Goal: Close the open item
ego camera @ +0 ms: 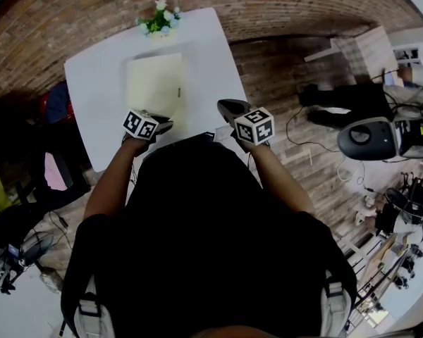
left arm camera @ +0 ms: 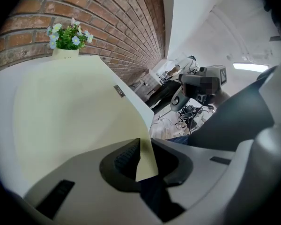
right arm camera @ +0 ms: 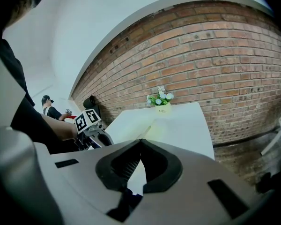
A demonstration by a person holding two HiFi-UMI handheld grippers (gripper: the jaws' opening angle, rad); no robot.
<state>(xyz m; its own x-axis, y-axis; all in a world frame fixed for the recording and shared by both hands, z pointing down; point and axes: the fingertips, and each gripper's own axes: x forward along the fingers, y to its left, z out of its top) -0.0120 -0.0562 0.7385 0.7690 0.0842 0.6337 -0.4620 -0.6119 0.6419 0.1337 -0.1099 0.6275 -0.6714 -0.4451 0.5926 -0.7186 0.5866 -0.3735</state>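
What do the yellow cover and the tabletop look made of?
The yellow cover is probably thin matte card or flexible plastic: it bows where the left gripper pinches its edge. The table looks like smooth white laminate or painted board, with an even, unpatterned surface. I cannot tell which.

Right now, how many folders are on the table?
1. The folder lies mid table, before the flowers; the left gripper has its jaws pinching the near cover edge. The table's near edge is hidden.
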